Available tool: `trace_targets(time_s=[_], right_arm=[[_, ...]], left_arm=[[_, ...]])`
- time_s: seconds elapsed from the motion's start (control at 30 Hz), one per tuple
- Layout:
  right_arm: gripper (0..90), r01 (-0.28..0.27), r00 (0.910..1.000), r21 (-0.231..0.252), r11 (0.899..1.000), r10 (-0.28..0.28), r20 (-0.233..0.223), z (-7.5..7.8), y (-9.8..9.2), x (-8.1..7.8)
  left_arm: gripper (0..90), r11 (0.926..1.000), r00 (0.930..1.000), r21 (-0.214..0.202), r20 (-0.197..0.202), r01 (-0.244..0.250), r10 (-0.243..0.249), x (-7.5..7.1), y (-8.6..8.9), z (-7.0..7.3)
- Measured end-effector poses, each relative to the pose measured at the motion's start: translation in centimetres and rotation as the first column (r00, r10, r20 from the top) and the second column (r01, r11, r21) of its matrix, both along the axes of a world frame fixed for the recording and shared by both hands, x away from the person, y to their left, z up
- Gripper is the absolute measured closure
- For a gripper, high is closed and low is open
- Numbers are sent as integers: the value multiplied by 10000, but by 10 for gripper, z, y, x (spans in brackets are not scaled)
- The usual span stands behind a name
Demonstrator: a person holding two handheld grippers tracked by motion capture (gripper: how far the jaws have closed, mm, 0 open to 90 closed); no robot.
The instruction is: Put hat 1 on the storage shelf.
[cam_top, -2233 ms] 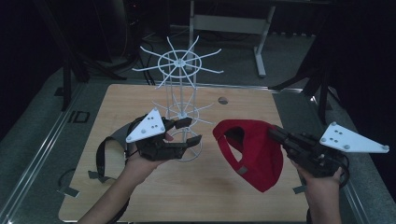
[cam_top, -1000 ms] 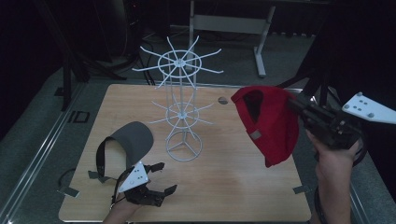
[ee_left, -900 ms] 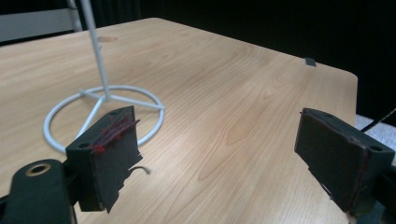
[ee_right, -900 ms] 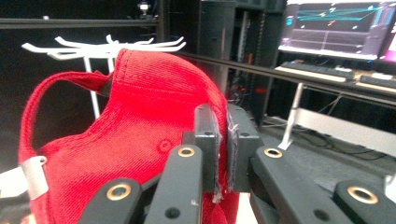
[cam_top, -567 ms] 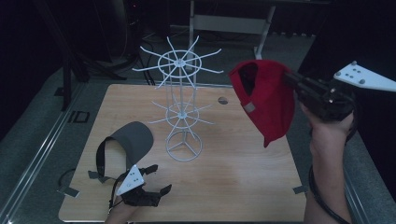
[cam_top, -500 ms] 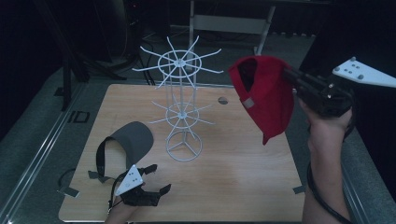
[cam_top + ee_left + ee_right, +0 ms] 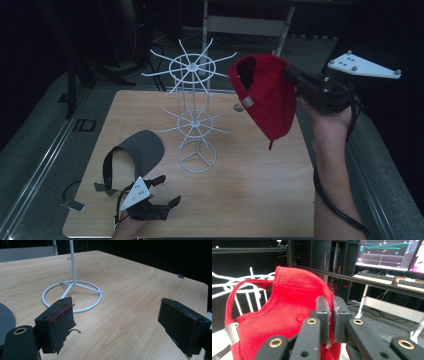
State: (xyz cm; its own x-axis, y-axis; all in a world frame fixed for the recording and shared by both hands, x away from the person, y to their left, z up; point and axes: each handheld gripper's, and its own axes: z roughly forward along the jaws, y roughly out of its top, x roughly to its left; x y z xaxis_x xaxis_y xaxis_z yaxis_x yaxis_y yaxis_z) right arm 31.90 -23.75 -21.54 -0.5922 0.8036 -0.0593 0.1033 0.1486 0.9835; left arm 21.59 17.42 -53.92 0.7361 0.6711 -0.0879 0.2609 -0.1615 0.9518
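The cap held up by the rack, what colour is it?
Red; the cap has a silvery buckle on its back strap. The right gripper view shows it best.

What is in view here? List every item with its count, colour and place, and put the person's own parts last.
red cap: 1, red, held in the air to the right of the rack's top wheel
wire rack: 1, white, standing mid-table on a ring base
grey visor cap: 1, grey with black strap, lying on the table left of the rack
table: 1, light wood
monitor: 1, lit, in the background
right gripper: 1, black, shut on the red cap
left gripper: 1, black, open, low at the table's near left edge
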Motion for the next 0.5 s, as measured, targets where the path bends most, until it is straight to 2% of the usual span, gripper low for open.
trace_targets(time_s=[0.27,0.5], right_arm=[[849,-191,9994,-382,9991,179,-301,-23,5,0],[851,-685,9961,-387,9969,662,-587,-45,7,-4]], left_arm=[[136,10000,10000,-11,4,-23,23,-1,-1,-2],[136,9999,10000,114,-19,16,-16,-2,-2,-5]])
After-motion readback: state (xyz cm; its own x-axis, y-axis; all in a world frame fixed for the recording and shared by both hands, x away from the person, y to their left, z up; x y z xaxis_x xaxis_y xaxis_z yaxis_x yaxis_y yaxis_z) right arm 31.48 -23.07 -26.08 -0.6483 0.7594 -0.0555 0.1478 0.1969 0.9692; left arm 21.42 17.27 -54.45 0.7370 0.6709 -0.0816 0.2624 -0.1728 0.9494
